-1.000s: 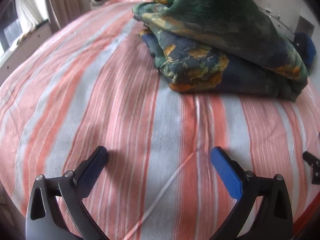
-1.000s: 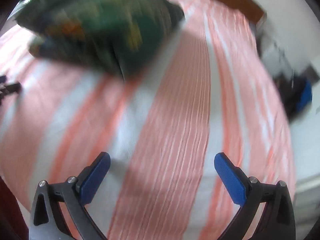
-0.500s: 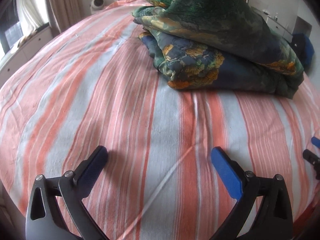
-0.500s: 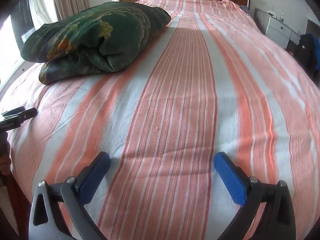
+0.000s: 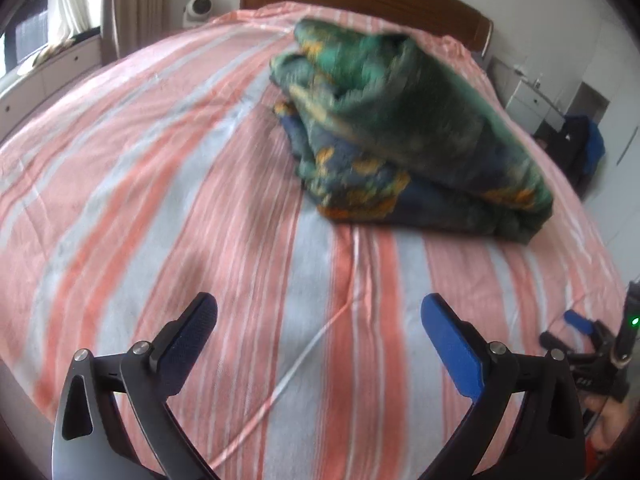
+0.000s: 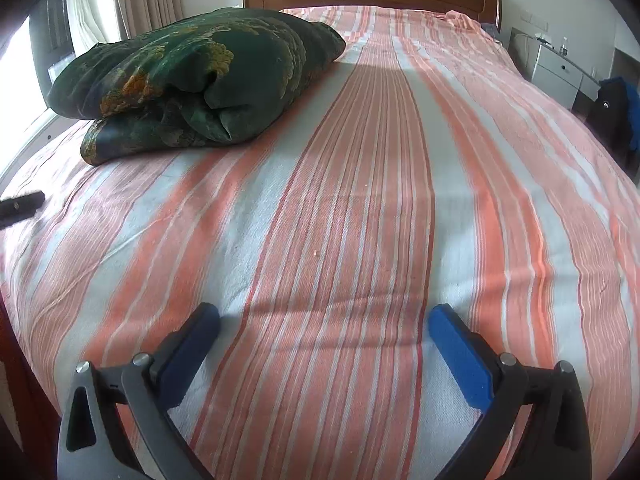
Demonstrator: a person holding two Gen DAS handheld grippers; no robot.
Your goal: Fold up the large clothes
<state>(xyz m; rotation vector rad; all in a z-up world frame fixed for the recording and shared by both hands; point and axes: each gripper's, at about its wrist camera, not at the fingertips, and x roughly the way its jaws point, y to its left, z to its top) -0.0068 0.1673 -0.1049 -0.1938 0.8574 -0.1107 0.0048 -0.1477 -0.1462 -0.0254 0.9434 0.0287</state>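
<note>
No legible text; maybe faint marks on right gripper [image 5: 576,334].

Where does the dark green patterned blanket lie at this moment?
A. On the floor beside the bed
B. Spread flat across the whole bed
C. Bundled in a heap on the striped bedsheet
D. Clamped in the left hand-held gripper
C: the blanket sits folded in a heap on the striped bedsheet, and both the left hand-held gripper and right hand-held gripper are open and empty.

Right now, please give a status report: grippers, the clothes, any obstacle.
Left gripper open, empty. Right gripper open, empty. Green patterned bundle lies bunched on the striped bed, untouched. Nothing in the way.
</note>
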